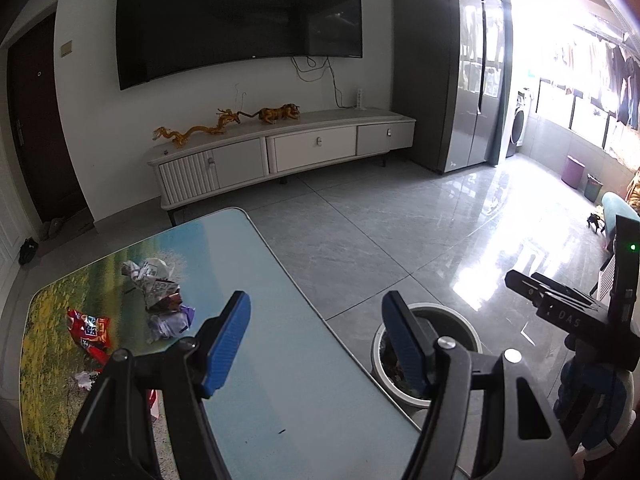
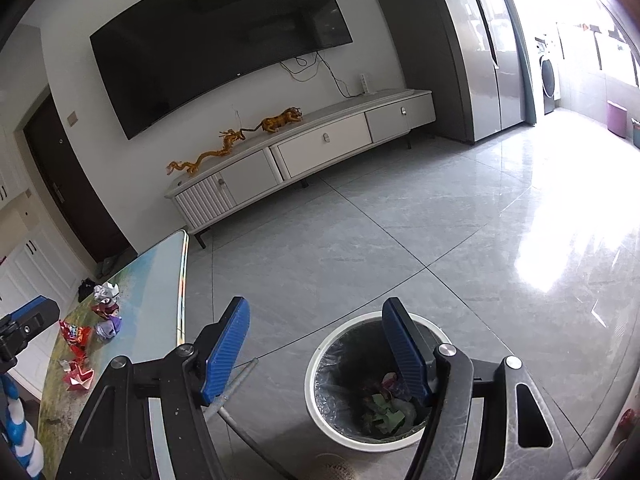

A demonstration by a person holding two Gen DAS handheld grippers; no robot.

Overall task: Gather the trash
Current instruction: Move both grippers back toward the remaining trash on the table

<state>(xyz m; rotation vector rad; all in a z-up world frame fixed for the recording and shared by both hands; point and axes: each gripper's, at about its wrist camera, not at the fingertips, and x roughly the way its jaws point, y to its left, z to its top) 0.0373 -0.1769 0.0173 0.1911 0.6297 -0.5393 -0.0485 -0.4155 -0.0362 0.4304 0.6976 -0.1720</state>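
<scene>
Trash lies on the picture-printed table (image 1: 280, 360): a crumpled newspaper ball (image 1: 150, 276), a purple-white wrapper (image 1: 172, 322), a red snack bag (image 1: 89, 330) and a small white scrap (image 1: 84, 380). The same pile shows in the right wrist view, with the red bag (image 2: 76, 336) and a red folded wrapper (image 2: 78, 376). My left gripper (image 1: 316, 340) is open and empty above the table's right edge. My right gripper (image 2: 316, 344) is open and empty above the white trash bin (image 2: 320, 400), which holds green and dark scraps. The bin also shows in the left wrist view (image 1: 378, 360).
A white TV cabinet (image 1: 280, 152) with golden dragon figures stands under a wall TV (image 1: 240, 20). A grey fridge (image 1: 452, 72) is at the right. The grey tiled floor (image 1: 400, 232) lies between. A table leg (image 2: 236, 388) shows beside the bin.
</scene>
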